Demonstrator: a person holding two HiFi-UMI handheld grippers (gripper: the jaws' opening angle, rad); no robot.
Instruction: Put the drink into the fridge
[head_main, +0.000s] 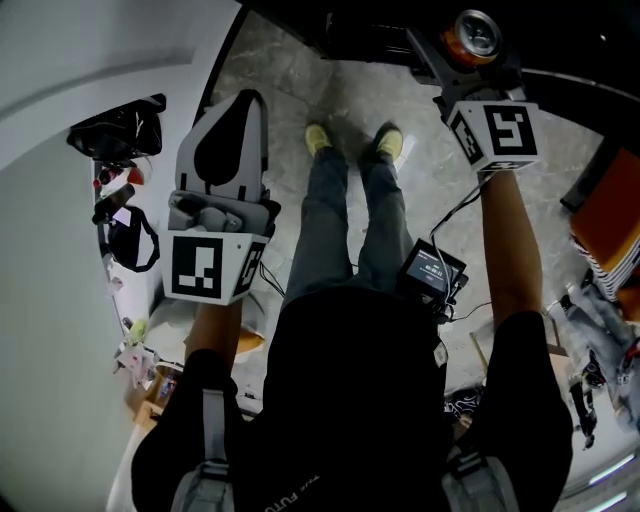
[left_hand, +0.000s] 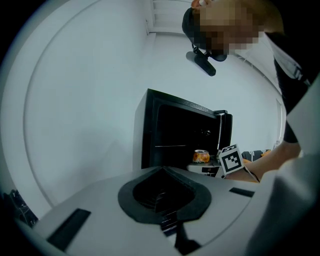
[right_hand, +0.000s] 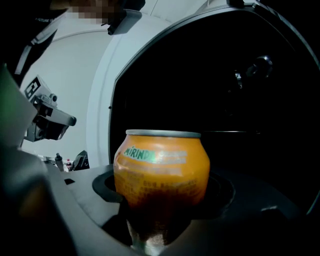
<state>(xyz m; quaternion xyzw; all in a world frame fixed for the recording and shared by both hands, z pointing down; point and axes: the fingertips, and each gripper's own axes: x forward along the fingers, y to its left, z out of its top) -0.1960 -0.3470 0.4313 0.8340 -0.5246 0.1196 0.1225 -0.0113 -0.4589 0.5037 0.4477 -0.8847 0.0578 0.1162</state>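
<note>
Black fridge (left_hand: 172, 134) stands open against the white wall. Its inside is dark, with one shelf line (right_hand: 227, 131) across it; no contents can be made out, and it looks empty as far as the views show.

Left tongs (head_main: 240, 108) are clenched on nothing, held off to the side and well apart from the fridge. Right tongs (head_main: 468, 52) grasp the orange can (right_hand: 160, 167) low on its body, upright, just in front of the fridge opening and not yet inside.

Risks, as a judgement:
- The grip sits low on a rounded can wall, so the can could tip or slip out if the tongs loosen or jerk on the way in.
- The can top could clip the shelf or frame edge if it goes in too high.
- A release before the base is flat on a shelf would likely make it topple or roll.
- The dark interior makes the landing spot hard to judge.

The can top looks sealed; its fill level cannot be seen.
</note>
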